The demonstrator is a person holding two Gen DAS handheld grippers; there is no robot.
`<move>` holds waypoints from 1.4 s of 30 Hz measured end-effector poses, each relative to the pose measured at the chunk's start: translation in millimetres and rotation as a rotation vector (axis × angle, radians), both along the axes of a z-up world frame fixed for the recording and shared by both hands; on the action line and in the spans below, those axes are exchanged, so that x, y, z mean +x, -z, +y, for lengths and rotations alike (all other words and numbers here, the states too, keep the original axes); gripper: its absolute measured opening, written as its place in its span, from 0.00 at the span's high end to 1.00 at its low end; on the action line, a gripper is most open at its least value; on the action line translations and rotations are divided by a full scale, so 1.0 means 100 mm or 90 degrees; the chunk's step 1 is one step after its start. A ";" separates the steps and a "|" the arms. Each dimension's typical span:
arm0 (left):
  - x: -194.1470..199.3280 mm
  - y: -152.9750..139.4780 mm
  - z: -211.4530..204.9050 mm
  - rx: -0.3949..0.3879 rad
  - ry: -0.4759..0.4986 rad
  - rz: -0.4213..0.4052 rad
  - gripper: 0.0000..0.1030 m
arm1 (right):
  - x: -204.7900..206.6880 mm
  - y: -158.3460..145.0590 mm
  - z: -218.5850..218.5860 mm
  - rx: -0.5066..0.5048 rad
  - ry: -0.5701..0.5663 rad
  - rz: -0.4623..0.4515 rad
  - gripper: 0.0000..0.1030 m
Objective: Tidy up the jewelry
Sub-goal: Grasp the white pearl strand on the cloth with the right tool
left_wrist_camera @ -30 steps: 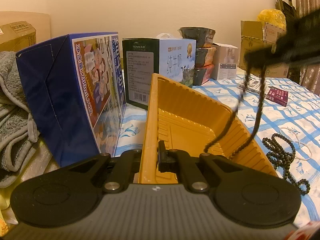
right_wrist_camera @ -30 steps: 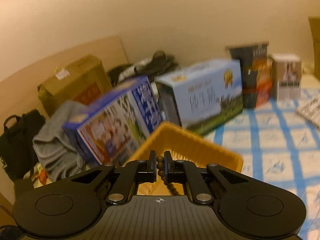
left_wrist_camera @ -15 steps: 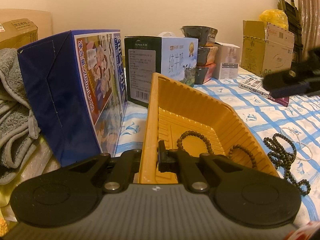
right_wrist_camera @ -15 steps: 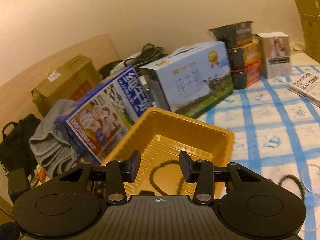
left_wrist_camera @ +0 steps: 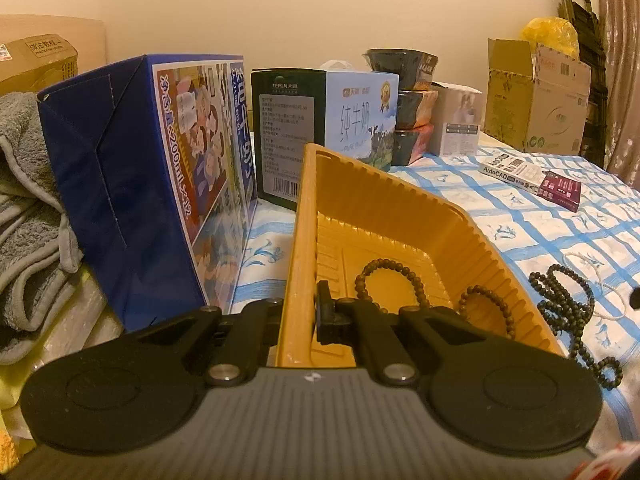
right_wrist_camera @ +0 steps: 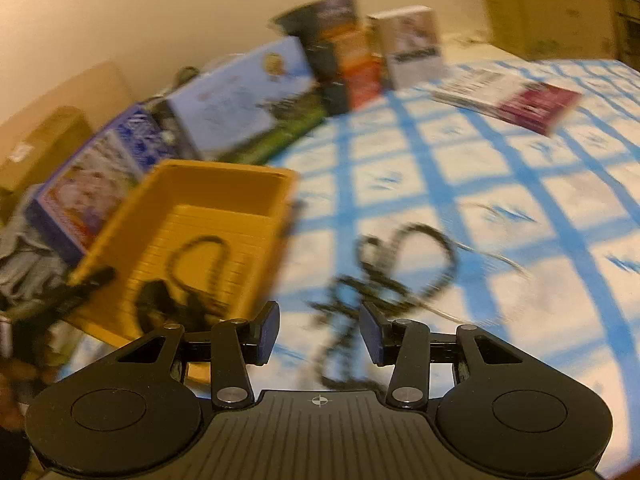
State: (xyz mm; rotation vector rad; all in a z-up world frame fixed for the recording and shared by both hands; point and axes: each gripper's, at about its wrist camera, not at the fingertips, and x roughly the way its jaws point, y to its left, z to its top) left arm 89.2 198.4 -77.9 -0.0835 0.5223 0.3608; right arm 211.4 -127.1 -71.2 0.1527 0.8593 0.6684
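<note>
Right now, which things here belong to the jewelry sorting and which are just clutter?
Job: yellow tray; bead strand in the tray; dark bead necklace on the cloth; white cord loop.
Clutter: milk cartons; AutoCAD book; grey towel; cardboard box.

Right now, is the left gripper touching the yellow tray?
Touching. The left wrist view shows the left gripper shut on the yellow tray, its side wall pinched between the fingers with no gap.

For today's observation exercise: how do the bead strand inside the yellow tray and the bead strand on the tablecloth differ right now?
The bead strand in the tray lies inside the yellow tray, whose rim the left gripper clamps; the bead strand on the cloth rests on the blue-checked tablecloth beside it.
The tray strand forms open loops; the cloth strand is bunched in a tangle below the open right gripper.
Both are dark round beads.
</note>
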 end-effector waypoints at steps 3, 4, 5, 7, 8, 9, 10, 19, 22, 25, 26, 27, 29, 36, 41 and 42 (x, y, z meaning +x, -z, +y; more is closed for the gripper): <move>0.00 0.00 -0.01 0.003 0.001 0.002 0.96 | 0.04 0.09 -0.21 -0.026 0.039 0.008 0.57; 0.00 0.00 -0.01 0.004 0.000 0.003 0.96 | 0.05 0.12 -0.28 -0.034 0.051 0.008 0.57; 0.00 0.00 -0.01 0.004 0.000 0.004 0.96 | 0.06 0.14 -0.34 -0.041 0.062 0.008 0.57; 0.00 0.00 -0.01 0.005 -0.001 0.004 0.96 | 0.09 0.18 -0.44 -0.053 0.082 0.006 0.57; 0.00 0.00 -0.01 0.006 -0.001 0.004 0.96 | 0.11 0.20 -0.49 -0.060 0.091 0.005 0.57; 0.01 0.00 -0.01 0.006 -0.001 0.005 0.96 | 0.13 0.21 -0.53 -0.067 0.100 0.002 0.57; 0.01 0.00 -0.01 0.006 -0.002 0.005 0.96 | 0.16 0.23 -0.57 -0.071 0.108 -0.001 0.57; 0.02 0.02 0.00 0.008 -0.002 0.010 0.96 | 0.41 0.34 -0.76 -0.124 0.127 -0.027 0.57; 0.02 0.02 0.01 0.009 -0.002 0.012 0.96 | 0.53 0.38 -0.75 -0.132 0.120 -0.033 0.57; 0.02 0.02 0.01 0.011 -0.002 0.014 0.96 | 0.63 0.40 -0.70 -0.140 0.103 -0.050 0.57; 0.03 0.02 0.01 0.012 -0.002 0.015 0.96 | 0.66 0.41 -0.68 -0.143 0.096 -0.055 0.57; 0.03 0.02 0.01 0.011 -0.002 0.015 0.96 | 0.69 0.43 -0.66 -0.147 0.090 -0.059 0.57; 0.04 0.02 0.01 0.012 -0.001 0.016 0.96 | 0.75 0.46 -0.62 -0.157 0.080 -0.064 0.57; 0.03 0.03 0.00 0.014 -0.001 0.017 0.97 | 0.93 0.59 -0.54 -0.178 0.067 -0.065 0.71; 0.04 0.03 0.00 0.015 -0.002 0.018 0.97 | 1.00 0.69 -0.48 -0.205 0.060 -0.062 0.83; 0.03 0.03 0.01 0.014 -0.002 0.018 0.97 | 1.00 0.71 -0.47 -0.209 0.059 -0.068 0.88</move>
